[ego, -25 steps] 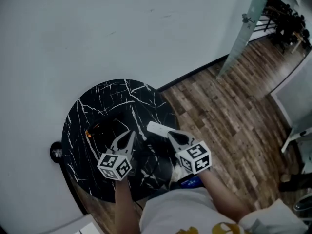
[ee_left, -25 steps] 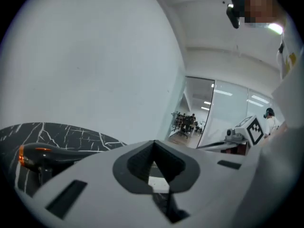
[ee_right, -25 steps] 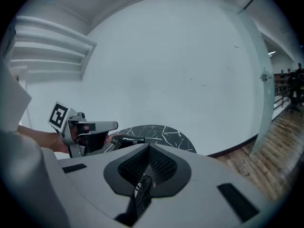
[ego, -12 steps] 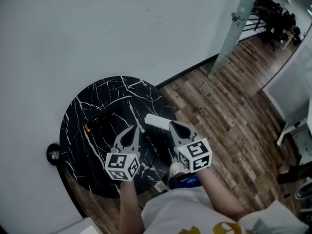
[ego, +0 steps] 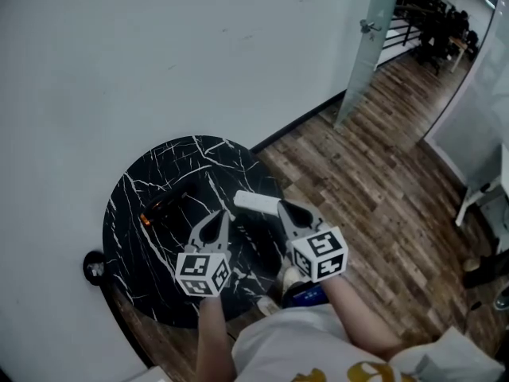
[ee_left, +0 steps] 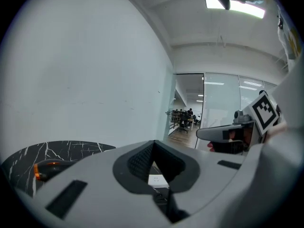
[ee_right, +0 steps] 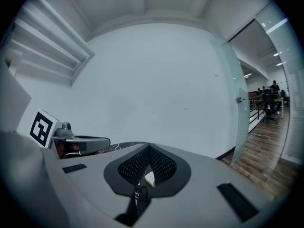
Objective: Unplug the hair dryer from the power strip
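On the round black marble table [ego: 135, 189] lies a dark hair dryer [ego: 163, 208] with an orange spot, left of a white power strip [ego: 254, 202]. The cord and plug do not show against the dark top. My left gripper [ego: 218, 216] hangs above the table between dryer and strip, shut and holding nothing. My right gripper [ego: 284, 209] hovers just right of the strip, also shut and holding nothing. In the left gripper view a bit of the strip [ee_left: 156, 179] shows behind the shut left gripper [ee_left: 153, 146], with the dryer [ee_left: 42, 169] at far left. The right gripper [ee_right: 148, 148] frames the strip [ee_right: 150, 177] too.
A plain white wall stands behind the table. Wood plank floor [ego: 374, 181] stretches to the right toward a glass door [ego: 362, 46]. A small dark round object [ego: 94, 267] sits on the floor at the table's left edge. The person's torso is close to the table's near rim.
Both grippers have risen a little over the table, the left one drifting right toward the strip. Their jaws stay shut and nothing on the table has moved.
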### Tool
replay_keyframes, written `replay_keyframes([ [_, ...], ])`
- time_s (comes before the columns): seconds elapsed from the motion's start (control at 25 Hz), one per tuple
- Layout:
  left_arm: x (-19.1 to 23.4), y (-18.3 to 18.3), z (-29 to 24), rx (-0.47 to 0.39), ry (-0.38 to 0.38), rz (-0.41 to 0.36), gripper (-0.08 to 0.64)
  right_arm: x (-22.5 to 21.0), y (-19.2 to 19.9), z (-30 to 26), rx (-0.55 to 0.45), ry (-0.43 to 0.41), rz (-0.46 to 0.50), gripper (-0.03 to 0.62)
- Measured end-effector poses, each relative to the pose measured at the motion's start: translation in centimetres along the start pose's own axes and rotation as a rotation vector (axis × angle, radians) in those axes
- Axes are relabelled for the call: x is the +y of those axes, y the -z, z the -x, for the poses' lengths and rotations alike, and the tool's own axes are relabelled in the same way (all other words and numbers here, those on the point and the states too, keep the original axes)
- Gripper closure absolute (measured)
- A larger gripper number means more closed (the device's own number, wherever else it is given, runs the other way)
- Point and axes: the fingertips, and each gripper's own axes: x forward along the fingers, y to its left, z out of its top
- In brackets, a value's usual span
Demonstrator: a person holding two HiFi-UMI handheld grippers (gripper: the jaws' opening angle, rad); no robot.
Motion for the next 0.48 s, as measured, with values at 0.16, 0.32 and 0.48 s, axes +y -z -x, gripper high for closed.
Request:
replay_keyframes([
  [0.16, -0.16, 0.03, 0.21, 0.005, 0.017, -0.017, 0.56, 0.14, 0.22, -0.05, -0.005, 0.009, -0.013, 0.595],
  [0.32, 0.0, 0.1, 0.41, 0.006, 0.019, -0.013, 0.56, 0.46, 0.35, -0.11, 0.003, 0.004, -0.011, 0.595],
  [0.48, 0.25, -0.55, 0.09, -0.001, 0.022, -0.022, 0.56, 0.19, -0.1, -0.43, -0.006, 0.009, -0.014, 0.595],
])
